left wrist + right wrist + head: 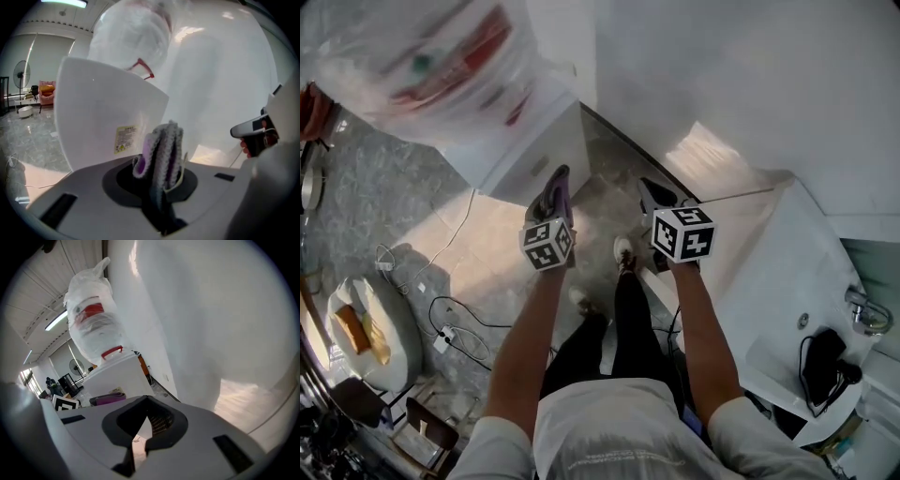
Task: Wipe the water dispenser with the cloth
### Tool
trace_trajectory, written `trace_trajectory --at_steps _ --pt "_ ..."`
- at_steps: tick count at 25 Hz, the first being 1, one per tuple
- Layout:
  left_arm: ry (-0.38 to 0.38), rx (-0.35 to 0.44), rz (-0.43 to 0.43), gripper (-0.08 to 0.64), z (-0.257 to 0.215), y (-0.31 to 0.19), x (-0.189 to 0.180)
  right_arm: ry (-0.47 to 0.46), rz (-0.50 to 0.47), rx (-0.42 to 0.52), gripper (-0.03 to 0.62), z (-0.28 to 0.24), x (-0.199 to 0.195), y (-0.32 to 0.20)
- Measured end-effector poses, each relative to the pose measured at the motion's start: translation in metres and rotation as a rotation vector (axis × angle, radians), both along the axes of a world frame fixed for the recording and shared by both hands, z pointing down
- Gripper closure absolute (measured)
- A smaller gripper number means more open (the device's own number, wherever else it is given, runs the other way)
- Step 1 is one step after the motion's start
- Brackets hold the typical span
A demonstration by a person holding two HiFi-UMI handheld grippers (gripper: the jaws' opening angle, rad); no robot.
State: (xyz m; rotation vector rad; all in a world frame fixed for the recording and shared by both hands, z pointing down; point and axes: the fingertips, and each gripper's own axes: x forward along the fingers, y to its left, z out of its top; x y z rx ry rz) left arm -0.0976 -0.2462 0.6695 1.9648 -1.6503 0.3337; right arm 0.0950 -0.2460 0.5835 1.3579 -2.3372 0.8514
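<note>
The white water dispenser (pixel 530 155) stands ahead on the left, its bottle (pixel 412 56) wrapped in clear plastic. My left gripper (pixel 553 195) is shut on a folded grey and purple cloth (pixel 562 200), held a little short of the dispenser's near corner. In the left gripper view the cloth (pixel 164 145) sticks up between the jaws, with the dispenser's side panel (pixel 98 126) just behind it. My right gripper (pixel 660 195) hangs beside it on the right, shut with nothing in it. In the right gripper view the dispenser (pixel 117 373) and the cloth (pixel 108 399) lie to the left.
A white wall (pixel 722 66) runs along the right behind the dispenser. A white counter (pixel 787 281) with a tap (pixel 865 314) and a black object (pixel 825 361) is at the right. Cables (pixel 450 319) and a round cushion (pixel 370 333) lie on the floor at the left.
</note>
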Motion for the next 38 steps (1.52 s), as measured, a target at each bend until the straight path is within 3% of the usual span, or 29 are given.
trace_trajectory --at_steps 4,7,12,21,27,33,38 --pt "-0.019 -0.078 0.028 0.495 0.032 -0.025 0.031 -0.027 0.051 -0.063 0.581 0.029 0.024 -0.019" --pt "0.008 -0.151 0.044 0.495 0.060 -0.042 0.048 -0.068 0.089 -0.101 0.581 0.051 0.035 -0.032" --pt "0.114 -0.274 -0.055 0.495 0.117 -0.068 0.058 -0.045 0.056 -0.169 0.581 0.100 0.042 -0.051" --pt "0.052 -0.347 -0.060 0.495 0.197 -0.127 0.071 -0.081 0.051 -0.252 0.581 0.165 0.050 -0.084" --pt "0.127 -0.379 -0.231 0.495 0.226 -0.134 0.045 -0.061 0.035 -0.280 0.581 0.196 0.056 -0.094" --pt "0.188 -0.453 -0.450 0.495 0.244 -0.082 0.004 -0.036 0.017 -0.271 0.581 0.194 0.053 -0.092" --pt "0.102 -0.502 -0.549 0.495 0.246 -0.021 -0.051 -0.027 -0.009 -0.258 0.581 0.187 0.030 -0.074"
